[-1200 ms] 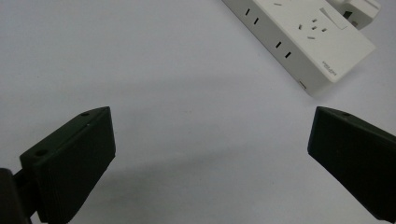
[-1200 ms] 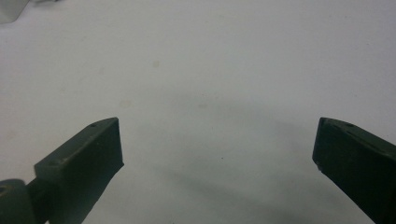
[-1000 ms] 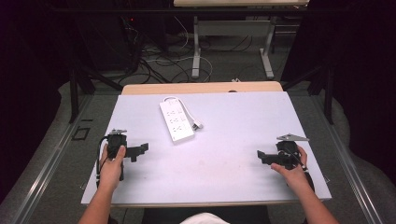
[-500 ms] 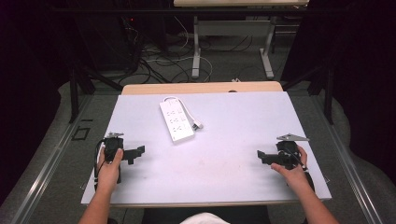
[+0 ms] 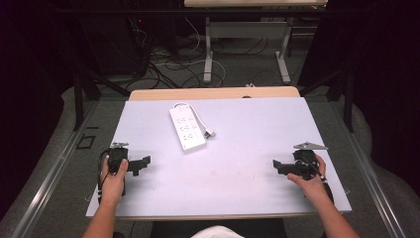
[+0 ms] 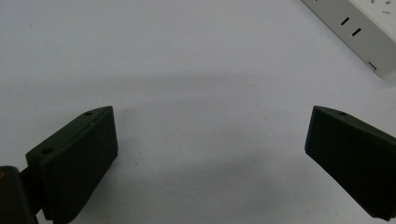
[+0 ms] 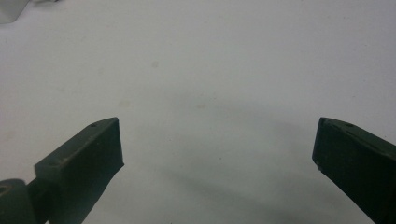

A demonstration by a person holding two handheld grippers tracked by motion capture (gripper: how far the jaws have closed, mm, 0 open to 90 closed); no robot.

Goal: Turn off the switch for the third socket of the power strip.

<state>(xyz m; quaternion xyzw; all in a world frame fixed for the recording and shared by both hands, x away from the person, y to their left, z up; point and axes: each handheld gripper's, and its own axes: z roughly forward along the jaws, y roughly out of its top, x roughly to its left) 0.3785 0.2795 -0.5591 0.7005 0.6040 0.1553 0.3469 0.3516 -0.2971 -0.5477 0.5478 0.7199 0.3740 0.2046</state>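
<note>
High view: a pale grey rectangular tabletop [image 5: 237,148] fills the middle of the frame. A white oblong plastic power strip [image 5: 186,127] lies flat on it, upper left of centre, its long axis running slantwise from upper left to lower right. Its white cord loops off the far end and comes back down its right side, ending in a plug [image 5: 209,132] that rests on the table just beside the strip.

The black two-jaw left gripper [image 5: 142,164] sits low at the left of the frame, held in the person's left hand [image 5: 113,178], jaws pointing toward frame centre. It is below and left of the strip, near but apart from it. The black two-jaw right gripper [image 5: 277,166] sits low at the right, held in the right hand [image 5: 308,179], jaws pointing left toward centre, well apart from the strip.

Left gripper view: both jaws spread wide, released, bare tabletop between them. A corner of the power strip [image 6: 359,28] with socket slots is at the upper right of the frame, clear of the jaws.

Right gripper view: jaws likewise spread wide, released, only tabletop between them. A white object's edge sits at the extreme upper left corner; too little shows to identify it.
</note>
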